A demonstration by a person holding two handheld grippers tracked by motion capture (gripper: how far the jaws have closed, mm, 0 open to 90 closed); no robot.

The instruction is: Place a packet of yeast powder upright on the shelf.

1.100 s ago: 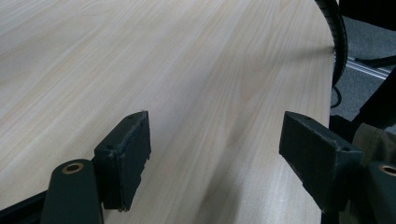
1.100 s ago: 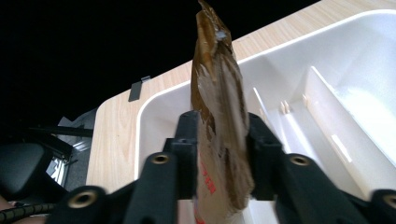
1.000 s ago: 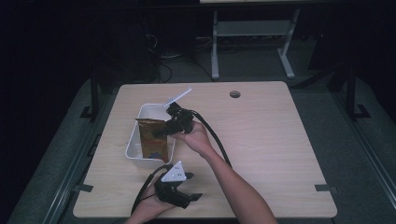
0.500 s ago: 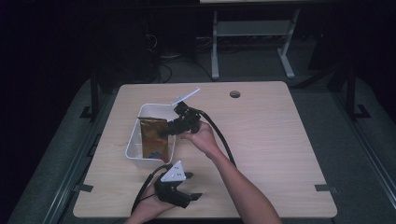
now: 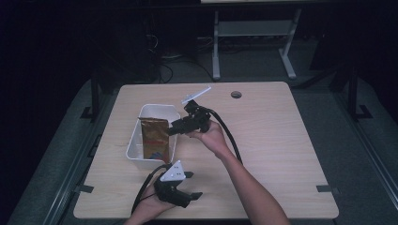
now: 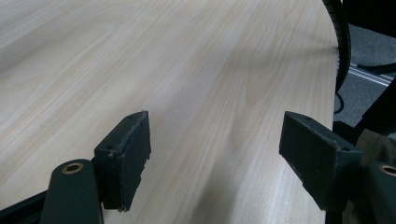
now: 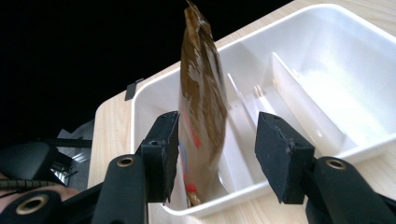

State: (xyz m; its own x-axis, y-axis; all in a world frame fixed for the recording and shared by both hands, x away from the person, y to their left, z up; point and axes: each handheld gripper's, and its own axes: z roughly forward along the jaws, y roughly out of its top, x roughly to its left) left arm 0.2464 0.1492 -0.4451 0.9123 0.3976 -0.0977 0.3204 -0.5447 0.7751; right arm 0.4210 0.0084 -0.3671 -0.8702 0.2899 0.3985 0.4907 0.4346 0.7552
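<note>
In the high view, the right gripper [image 5: 176, 129] reaches toward a white bin [image 5: 133, 154] near the left side of the wooden table [image 5: 281, 154]; a brown pouch [image 5: 155, 138] stands inside the bin, leaning a little; the left gripper [image 5: 190, 185] rests near the front edge of the table, well apart from the bin, and points to the right.

In the left gripper view, the left gripper [image 6: 215, 154] has its jaws spread wide with nothing between them, only bare table [image 6: 140, 56] ahead; a black cable [image 6: 341, 42] hangs at the table edge; this tool seems idle, so little can go wrong here, unless the cable catches when the hand moves.

In the right gripper view, the right gripper [image 7: 217, 154] is released; its jaws stand on each side of the brown pouch [image 7: 201, 107]; the left jaw is touching or almost touching it, and a clear gap is at the right jaw. The pouch stands upright in the near compartment of the white bin [image 7: 327, 60], beside a thin divider [image 7: 299, 100]. With no jaw pressing it, the pouch may tip over, because it is tall and narrow; if the jaws close off-centre, they may crumple the soft foil or push it against the divider; the light bin may also slide, as nothing holds it.
</note>
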